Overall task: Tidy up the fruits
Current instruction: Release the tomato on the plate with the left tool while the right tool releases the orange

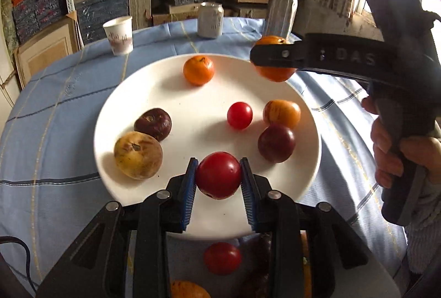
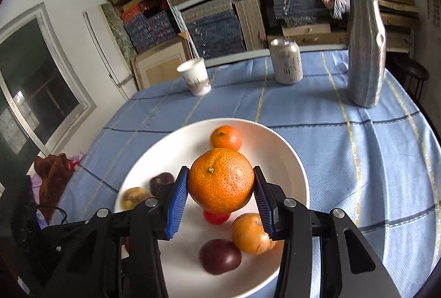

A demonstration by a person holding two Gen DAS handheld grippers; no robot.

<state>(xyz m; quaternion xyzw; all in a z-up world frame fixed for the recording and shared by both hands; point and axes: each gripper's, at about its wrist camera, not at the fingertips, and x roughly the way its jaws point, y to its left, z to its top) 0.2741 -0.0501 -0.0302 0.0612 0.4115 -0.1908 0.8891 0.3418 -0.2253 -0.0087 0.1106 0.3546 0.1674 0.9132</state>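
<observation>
Fruits are mostly gathered on the round white ceramic plate (image 1: 306, 174), which sits on the blue checked tablecloth (image 1: 55, 132) at mid frame. Six pieces lie on it in the left wrist view: a small orange mandarin (image 1: 198, 70) near the far rim, a small red cherry tomato (image 1: 239, 115) at the middle, a yellow-orange striped fruit (image 1: 281, 113) touching a dark purple plum (image 1: 276, 143) on the right, and a second dark purple fruit (image 1: 153, 123) against a brownish-yellow blemished fruit (image 1: 137, 155) on the left.

Two more are in the air. The left gripper (image 1: 219, 178) is clamped on a glossy red tomato (image 1: 218, 174) above the near rim, blue pads pressed against both its sides. The right gripper (image 2: 220, 194) is clamped on a large dimpled orange mandarin (image 2: 221, 184), held over the plate's right part; in the left view it shows at upper right, with a hand (image 1: 399, 154) wrapped round its dark handle.

My reading is that the sorting is well along, with these two carried pieces left to set down. Whether any fruit waits off the plate I cannot tell.

Both grippers point forward and downward toward the plate. A paper cup (image 2: 194, 76), a drinks can (image 2: 285, 61) and a silvery wrapped bottle (image 2: 365, 50) stand at the table's far side, well apart from the plate.
</observation>
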